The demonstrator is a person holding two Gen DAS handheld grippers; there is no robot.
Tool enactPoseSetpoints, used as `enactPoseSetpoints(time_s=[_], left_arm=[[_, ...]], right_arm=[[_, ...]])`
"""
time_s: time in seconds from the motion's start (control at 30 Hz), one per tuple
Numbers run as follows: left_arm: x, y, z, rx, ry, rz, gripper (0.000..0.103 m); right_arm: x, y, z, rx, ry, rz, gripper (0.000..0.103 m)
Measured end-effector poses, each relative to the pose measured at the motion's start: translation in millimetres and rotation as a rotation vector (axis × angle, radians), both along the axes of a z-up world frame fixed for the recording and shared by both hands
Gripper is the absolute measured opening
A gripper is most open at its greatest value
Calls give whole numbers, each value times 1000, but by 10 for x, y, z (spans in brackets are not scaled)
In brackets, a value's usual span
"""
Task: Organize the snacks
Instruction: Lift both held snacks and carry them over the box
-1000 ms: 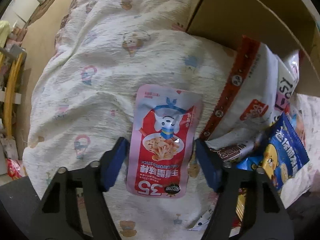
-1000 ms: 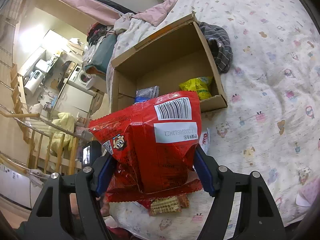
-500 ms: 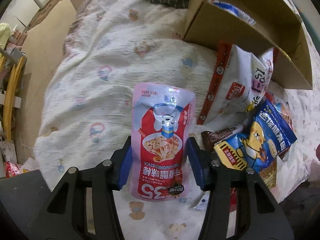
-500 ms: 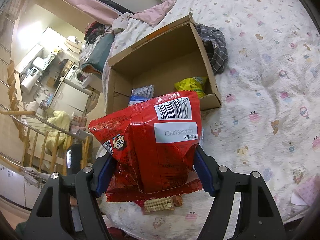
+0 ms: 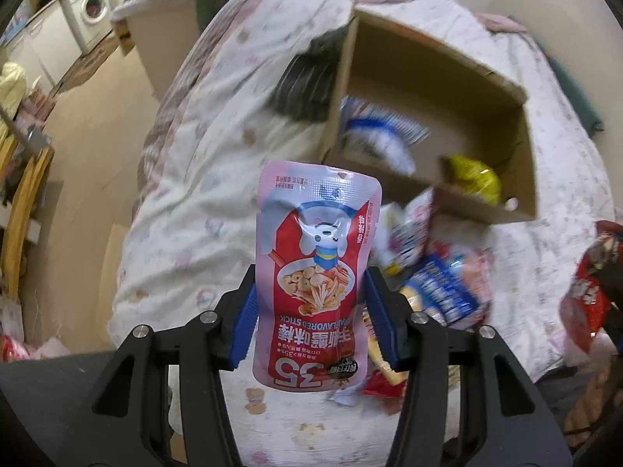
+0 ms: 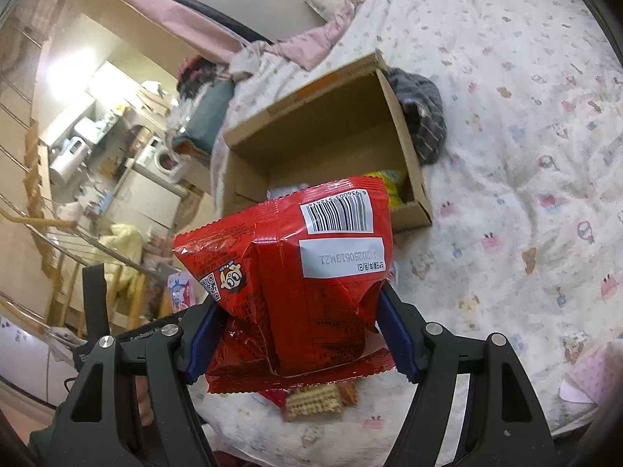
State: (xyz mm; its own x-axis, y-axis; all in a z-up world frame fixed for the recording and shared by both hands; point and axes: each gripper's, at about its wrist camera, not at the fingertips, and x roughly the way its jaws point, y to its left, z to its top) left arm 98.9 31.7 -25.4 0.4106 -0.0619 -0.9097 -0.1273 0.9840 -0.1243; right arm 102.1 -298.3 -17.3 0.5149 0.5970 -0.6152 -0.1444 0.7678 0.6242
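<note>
Already the cardboard box (image 6: 331, 132) on the bed (image 6: 525, 155) holds a yellow packet (image 5: 473, 179) and a white-blue one (image 5: 373, 136); loose snacks (image 5: 440, 288) wait beside it. Left hand-held gripper (image 5: 309, 323), jaws just closed, has lifted the pink pouch (image 5: 315, 268) off the bedding. Right hand-held gripper (image 6: 296, 334) clamps the red bag (image 6: 296, 272), unmoved.

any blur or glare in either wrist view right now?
Left wrist view: pink pouch sharp, cardboard box and loose snacks motion-smeared. Right wrist view: mostly sharp, glare on the red bag, kitchen light blown out; fisheye bending in both.
</note>
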Motion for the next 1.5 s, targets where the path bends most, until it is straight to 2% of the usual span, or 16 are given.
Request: enactPoseSetpoints(time_s=[0.1, 0.23, 0.37, 0.6, 1.0, 1.13, 1.2, 1.33, 1.5], left_arm=[[130, -77, 123, 4, -44, -34, 48], [343, -205, 264, 58, -104, -85, 48], [533, -290, 359, 45, -118, -108, 48], [837, -408, 447, 44, -152, -148, 48], [1384, -549, 175, -4, -143, -156, 48], [1459, -600, 67, -19, -169, -127, 48], [1515, -672, 13, -38, -158, -156, 48], [1535, -793, -62, -7, -157, -192, 49], [1555, -870, -141, -17, -131, -200, 50]], right_arm=[[41, -12, 96, 23, -34, -6, 75], [133, -22, 209, 39, -71, -8, 75], [341, -24, 320, 22, -99, -5, 75], [843, -90, 221, 37, -29, -21, 75], [1507, 110, 19, -22, 13, 11, 75], [1567, 188, -65, -46, 22, 4, 75], [1586, 217, -95, -44, 28, 0, 76], [1594, 303, -111, -81, 31, 3, 77], [1580, 321, -145, -106, 42, -1, 77]])
